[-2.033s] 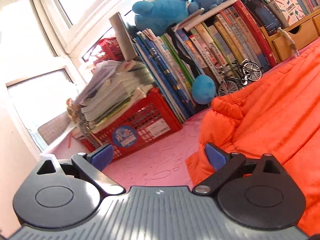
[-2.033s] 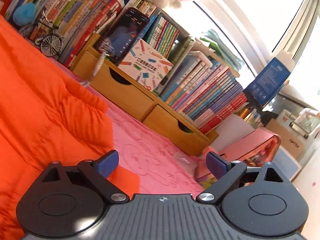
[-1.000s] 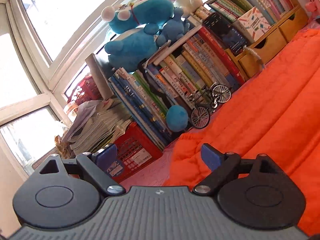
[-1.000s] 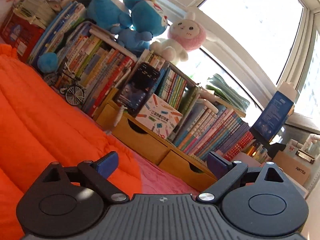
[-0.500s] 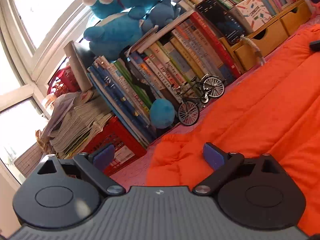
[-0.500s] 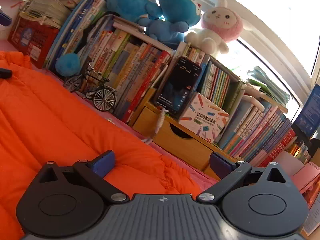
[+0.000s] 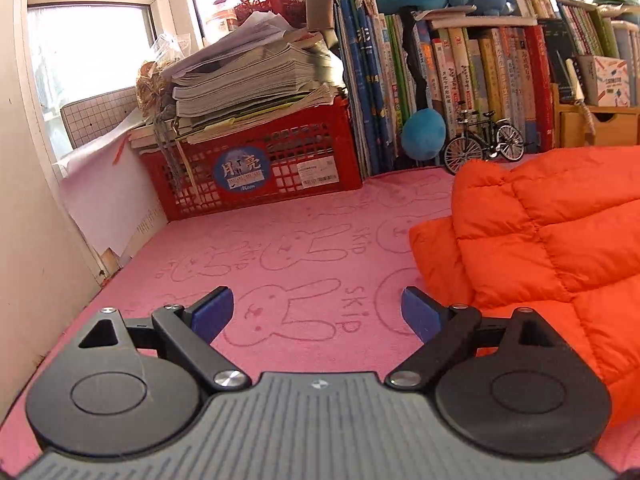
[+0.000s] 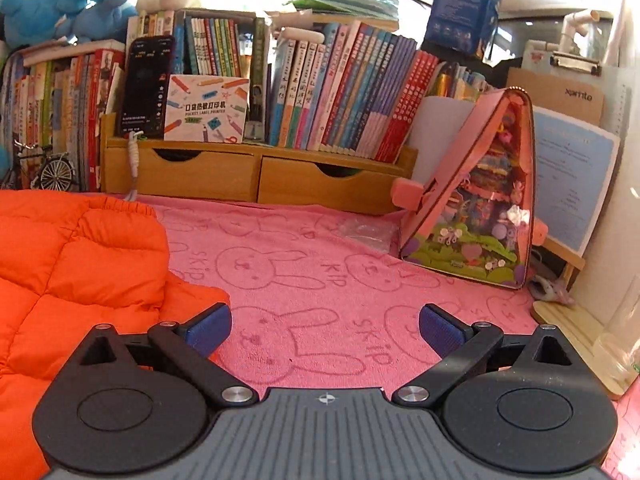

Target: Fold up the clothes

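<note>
A plain bright orange quilted jacket [image 7: 560, 232] lies at three o'clock on a pink cloth [image 7: 304, 248] patterned with outlined rabbits; a red crate [image 7: 256, 168] with a blue sticker stands at eleven.

The orange puffer jacket [image 7: 560, 232] is quilted cloth with a slight sheen. Under the left gripper [image 7: 316, 312] lies a pink towel cloth [image 7: 304, 240], soft and matt, with pressed rabbit outlines. Ahead stands a red plastic crate [image 7: 260, 164]. Before the right gripper [image 8: 324, 330], the drawers [image 8: 256, 178] are smooth pale wood.
</note>
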